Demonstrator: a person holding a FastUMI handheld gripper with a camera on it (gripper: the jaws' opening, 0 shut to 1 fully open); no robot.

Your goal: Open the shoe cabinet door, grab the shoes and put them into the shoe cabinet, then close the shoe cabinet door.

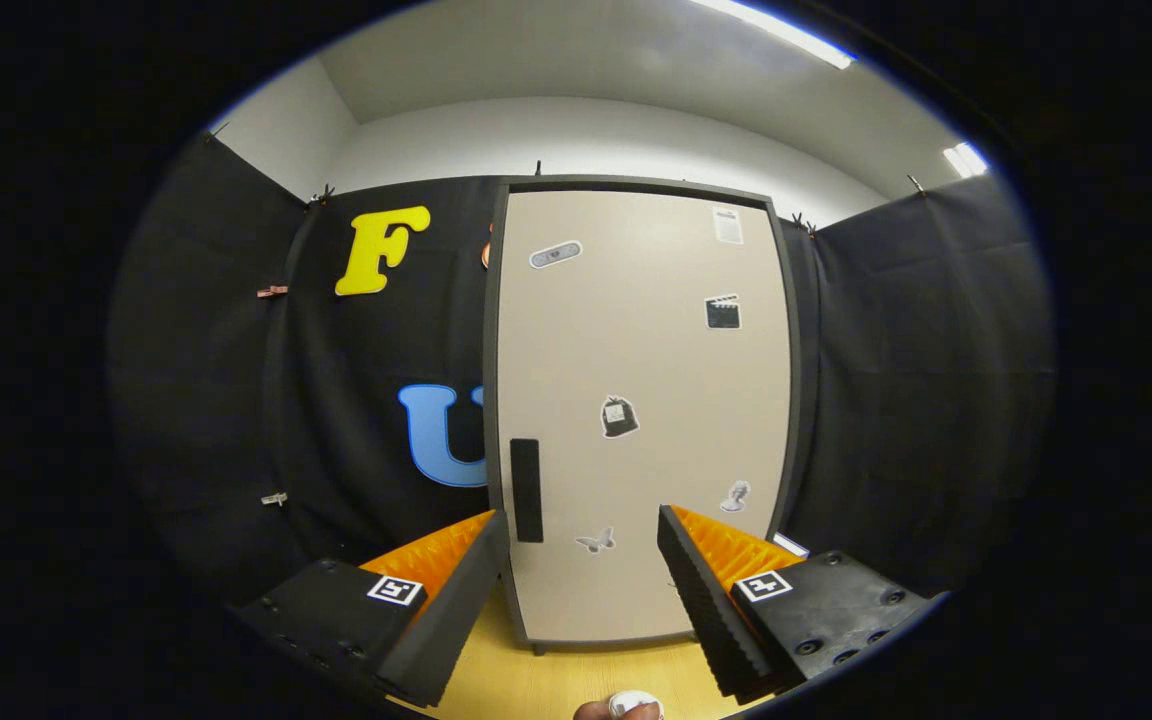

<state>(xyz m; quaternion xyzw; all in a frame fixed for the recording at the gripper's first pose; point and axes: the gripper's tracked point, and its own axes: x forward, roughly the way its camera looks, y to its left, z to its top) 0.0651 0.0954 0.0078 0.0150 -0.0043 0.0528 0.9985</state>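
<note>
We face the tall beige shoe cabinet door with dark frame [636,400], shut, standing just ahead of our gripper [583,545], whose fingers are spread wide, holding nothing; its black vertical handle [526,490] sits beside our left fingertip.

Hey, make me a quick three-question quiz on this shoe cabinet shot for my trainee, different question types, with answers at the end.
1. True or false: the shoe cabinet door is open.
2. Multiple choice: the dark handle sits A) near the door's edge by the blue letter side, low down; B) at the door's top centre; C) on the cabinet's roof.
3. Fill in: the tongs are ____, with nothing between their fingers.

Key: 1 false, the door is shut flush in its frame. 2 A. 3 open; the cabinet stands just beyond the fingers on the wooden floor.
</note>
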